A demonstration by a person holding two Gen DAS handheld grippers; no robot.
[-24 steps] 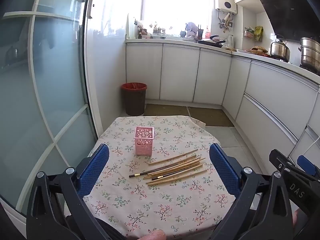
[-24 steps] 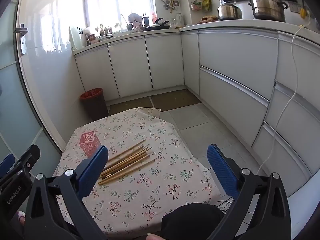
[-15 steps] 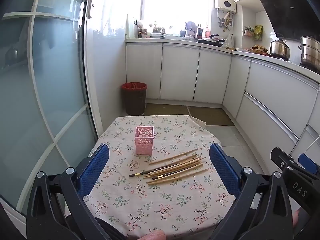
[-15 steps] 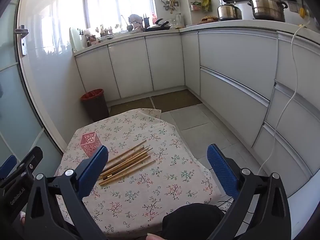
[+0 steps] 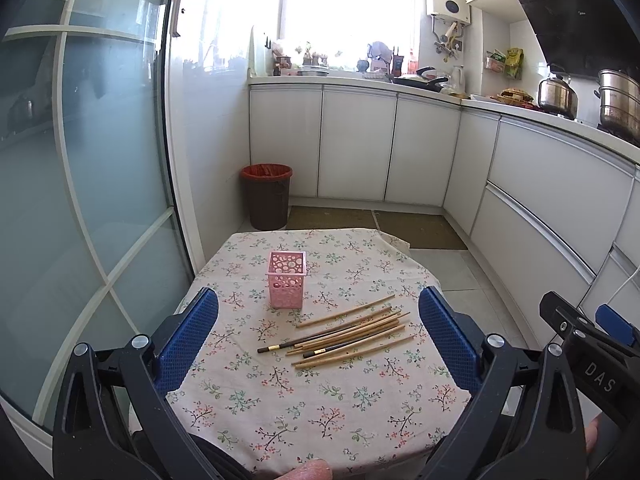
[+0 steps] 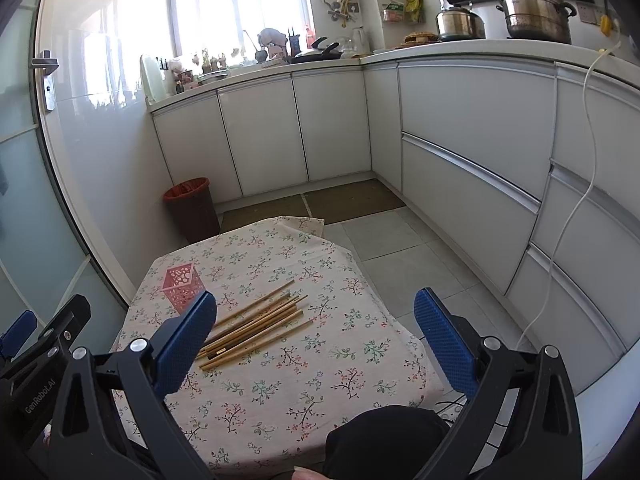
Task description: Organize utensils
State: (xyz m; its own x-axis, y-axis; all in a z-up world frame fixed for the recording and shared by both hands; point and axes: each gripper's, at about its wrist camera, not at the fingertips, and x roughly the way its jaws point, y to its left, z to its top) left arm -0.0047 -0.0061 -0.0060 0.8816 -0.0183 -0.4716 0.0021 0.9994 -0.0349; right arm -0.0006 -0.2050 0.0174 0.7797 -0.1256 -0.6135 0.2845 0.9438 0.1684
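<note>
Several wooden chopsticks [image 5: 352, 336] [image 6: 256, 324] lie in a loose bundle on the floral tablecloth [image 5: 280, 400] [image 6: 288, 376], two of them dark-tipped. A pink perforated holder [image 5: 286, 279] [image 6: 181, 283] stands upright just beyond their left end. My left gripper [image 5: 319, 328] hovers over the near half of the table, open, nothing between its blue pads [image 5: 188, 340]. My right gripper [image 6: 314, 334] is also open and empty, above the table's right part; its left pad [image 6: 182, 344] overlaps the chopsticks' near ends in the picture.
A red-lined waste bin [image 5: 267, 196] stands on the floor beyond the table. A glass sliding door [image 5: 80, 200] runs close along the left. White kitchen cabinets [image 6: 472, 152] line the back and right, with pots on the counter. A dark knee [image 6: 384, 436] shows at the table's near edge.
Both views have shifted slightly; the table and chopsticks sit a little lower and closer in the right wrist view. Nothing on the table has moved.
</note>
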